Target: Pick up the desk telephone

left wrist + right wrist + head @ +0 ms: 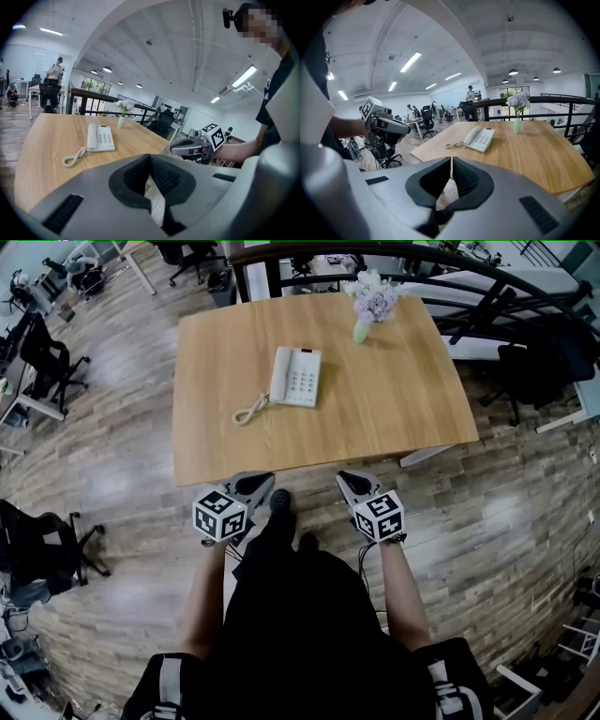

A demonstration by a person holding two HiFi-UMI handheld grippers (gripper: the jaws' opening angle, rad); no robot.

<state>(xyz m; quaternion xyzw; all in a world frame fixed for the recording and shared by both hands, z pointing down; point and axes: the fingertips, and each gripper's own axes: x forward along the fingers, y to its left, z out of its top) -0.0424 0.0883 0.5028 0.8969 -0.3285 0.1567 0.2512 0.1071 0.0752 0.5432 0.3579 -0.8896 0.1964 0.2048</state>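
Looking down in the head view, the desk telephone [295, 377] lies flat near the middle of the wooden table [394, 418]. Its handset rests along its left side, and its coiled cord [249, 412] curls toward the table's near edge. A vase of flowers [372, 306] stands at the far side, apart from the phone. The left gripper [263, 480] and right gripper [346, 480] are held side by side over the plank floor [141, 456]. They are just short of the table's near edge, pointing toward it and well apart from the phone.

In the left gripper view, that gripper's jaws are pressed together with nothing between them. The telephone sits ahead on the tabletop, toward the left, and the right gripper shows at the right, off the table's edge.

In the right gripper view, the jaws likewise meet tip to tip and are empty. The phone lies ahead on the table with the vase beyond it to the right, and the left gripper shows at the left.
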